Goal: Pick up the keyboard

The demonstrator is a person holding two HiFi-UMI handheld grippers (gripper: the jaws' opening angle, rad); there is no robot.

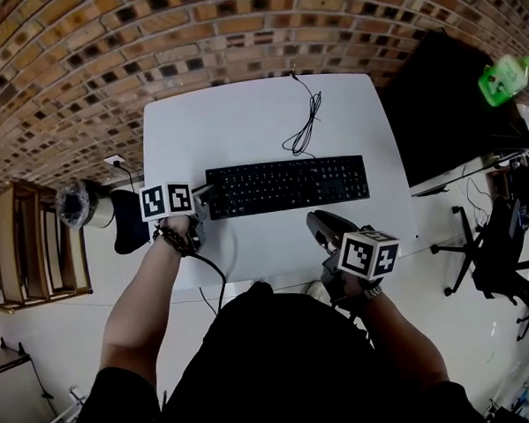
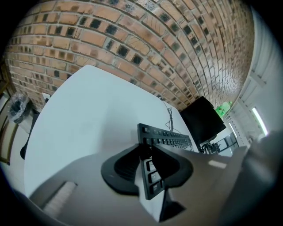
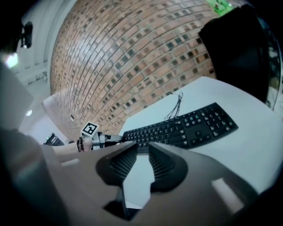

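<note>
A black keyboard (image 1: 285, 186) lies lengthwise across the white table (image 1: 242, 119), and its cable (image 1: 304, 129) runs off toward the brick wall. My left gripper (image 1: 206, 193) is at the keyboard's left end. In the left gripper view that end of the keyboard (image 2: 166, 139) sits between the two pads of the left gripper (image 2: 148, 152), which press on it. My right gripper (image 1: 316, 223) hangs over the table's front edge, in front of the keyboard's right half and apart from it. In the right gripper view the right gripper (image 3: 142, 150) has a narrow gap with only table showing through, and the keyboard (image 3: 185, 126) lies beyond.
A black monitor (image 1: 445, 108) stands to the right of the table with a green bottle (image 1: 505, 77) beside it. An office chair (image 1: 492, 247) is at the far right. A wooden shelf (image 1: 27, 245) and a bin (image 1: 74, 203) stand to the left.
</note>
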